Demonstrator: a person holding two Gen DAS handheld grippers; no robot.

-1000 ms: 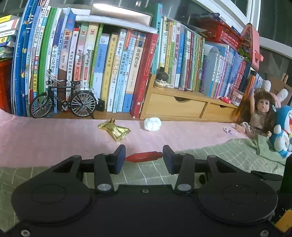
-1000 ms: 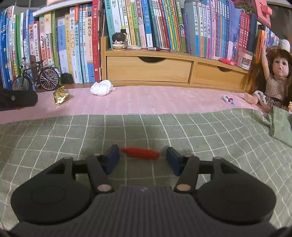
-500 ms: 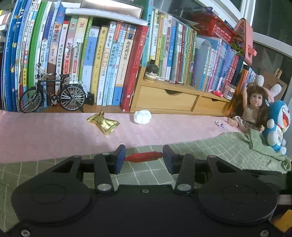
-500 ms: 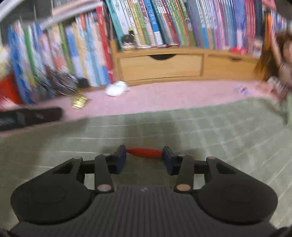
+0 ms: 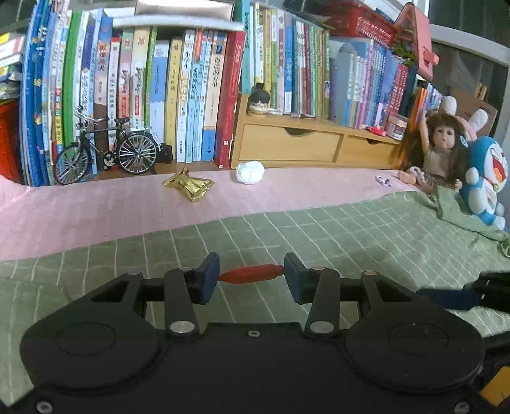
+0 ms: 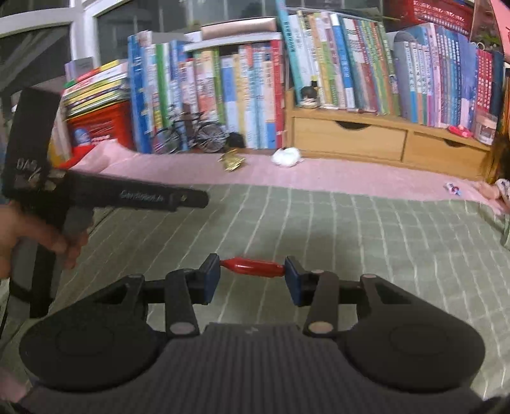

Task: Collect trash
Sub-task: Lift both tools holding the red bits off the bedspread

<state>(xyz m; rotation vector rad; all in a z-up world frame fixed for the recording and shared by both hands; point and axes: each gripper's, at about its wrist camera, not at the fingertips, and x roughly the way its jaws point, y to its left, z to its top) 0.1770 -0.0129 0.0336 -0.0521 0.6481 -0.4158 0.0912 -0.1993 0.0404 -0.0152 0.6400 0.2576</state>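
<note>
Red wrapped stick (image 5: 251, 273): held crosswise between the blue pads (image 5: 209, 276) of the left gripper (image 5: 251, 277), one end against each pad, above the green checked blanket (image 5: 350, 232).

Second red wrapped stick (image 6: 253, 267): pinched the same way in the right gripper (image 6: 252, 275), ends touching both pads, above the same blanket.

Gold wrapper (image 5: 188, 186): crumpled, lying on the pink sheet (image 5: 95, 213) just in front of the bookshelf, a little right of the toy bicycle.

White paper ball (image 5: 250, 172): on the pink sheet, right of the gold wrapper, close against the front of the wooden drawer unit (image 5: 315, 145).

Small candy wrapper (image 5: 383, 181): on the pink sheet far to the right, near the doll's legs; its print is too small to read.

Left gripper, seen from the right camera: a black body with a long flat side, a hand (image 6: 28, 235) closed around its grip at the left edge.

Toy bicycle (image 5: 106, 149): black, upright, standing before the row of books (image 5: 178, 95).

Doll (image 5: 438, 149): long brown hair, seated at the right end of the drawers, one arm raised.

Blue plush toy (image 5: 486, 178): just beside the doll, touching the folded edge of the blanket.

Red basket (image 5: 360, 22): on top of the books, upper right.
</note>
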